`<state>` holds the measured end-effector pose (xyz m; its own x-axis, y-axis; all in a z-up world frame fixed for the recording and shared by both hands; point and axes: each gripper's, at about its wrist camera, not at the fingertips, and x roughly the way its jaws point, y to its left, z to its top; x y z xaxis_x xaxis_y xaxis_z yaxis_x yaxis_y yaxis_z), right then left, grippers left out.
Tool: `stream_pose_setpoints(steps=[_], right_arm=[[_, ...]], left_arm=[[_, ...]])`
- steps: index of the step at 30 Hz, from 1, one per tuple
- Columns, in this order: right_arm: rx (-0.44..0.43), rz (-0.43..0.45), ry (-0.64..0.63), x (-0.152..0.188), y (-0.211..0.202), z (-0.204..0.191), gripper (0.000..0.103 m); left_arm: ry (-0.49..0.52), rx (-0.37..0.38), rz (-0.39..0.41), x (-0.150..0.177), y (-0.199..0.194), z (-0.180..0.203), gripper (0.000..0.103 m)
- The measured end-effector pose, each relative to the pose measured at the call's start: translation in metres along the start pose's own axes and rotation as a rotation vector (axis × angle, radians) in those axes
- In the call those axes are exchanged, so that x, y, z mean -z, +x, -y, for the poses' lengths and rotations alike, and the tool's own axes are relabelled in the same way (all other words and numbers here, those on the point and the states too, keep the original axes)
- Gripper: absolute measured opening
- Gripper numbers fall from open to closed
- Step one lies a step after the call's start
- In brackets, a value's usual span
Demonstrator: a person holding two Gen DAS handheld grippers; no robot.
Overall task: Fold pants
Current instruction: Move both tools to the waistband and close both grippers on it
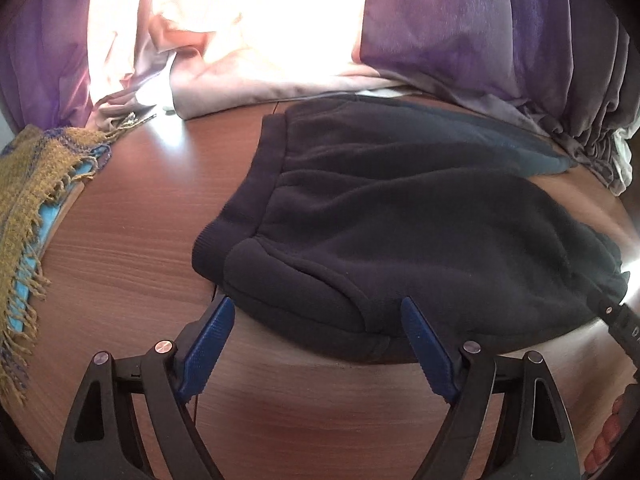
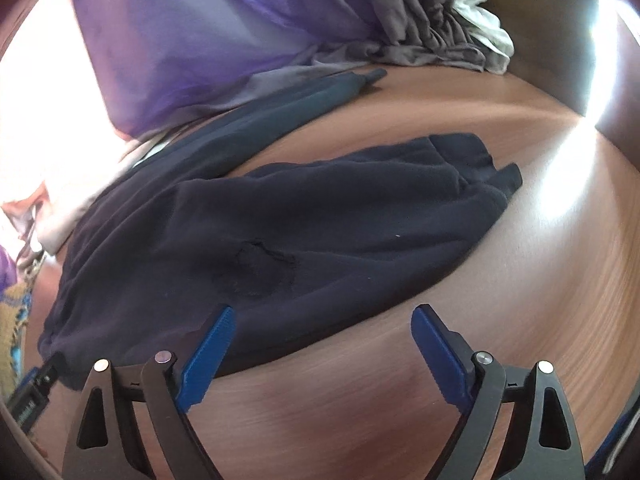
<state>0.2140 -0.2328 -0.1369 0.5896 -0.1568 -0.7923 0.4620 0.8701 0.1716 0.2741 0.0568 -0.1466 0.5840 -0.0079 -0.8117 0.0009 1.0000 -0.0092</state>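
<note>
Right, dark pants point(image 1: 400, 216) lie leg-on-leg on the desk point(image 1: 132, 248), twelve o'clock of my left gripper point(image 1: 318, 312) and right gripper point(image 2: 322, 320); jaws wide, empty. Next: pinch waistband and cuffs, fold across.

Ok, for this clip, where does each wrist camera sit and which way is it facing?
Left wrist: rides behind the open left gripper, low over the brown wooden table, facing the waistband end of the dark navy fleece pants; the person's fingertips show at right.
Right wrist: rides behind the open right gripper, facing the pants' leg and cuffs.
Shared: pants, table, purple curtain, yellow fringed scarf.
</note>
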Motion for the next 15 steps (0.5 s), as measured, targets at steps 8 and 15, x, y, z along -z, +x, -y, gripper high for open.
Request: stream_pose_setpoints(steps=[8, 15], right_arm=[[-0.014, -0.009, 0.015, -0.006, 0.009, 0.001, 0.084], [-0.03, -0.031, 0.013, -0.01, 0.017, 0.0, 0.057]], left_arm=[[-0.027, -0.007, -0.05, 0.001, 0.016, 0.001, 0.085], [-0.026, 0.0, -0.049, 0.0, 0.019, 0.004, 0.078]])
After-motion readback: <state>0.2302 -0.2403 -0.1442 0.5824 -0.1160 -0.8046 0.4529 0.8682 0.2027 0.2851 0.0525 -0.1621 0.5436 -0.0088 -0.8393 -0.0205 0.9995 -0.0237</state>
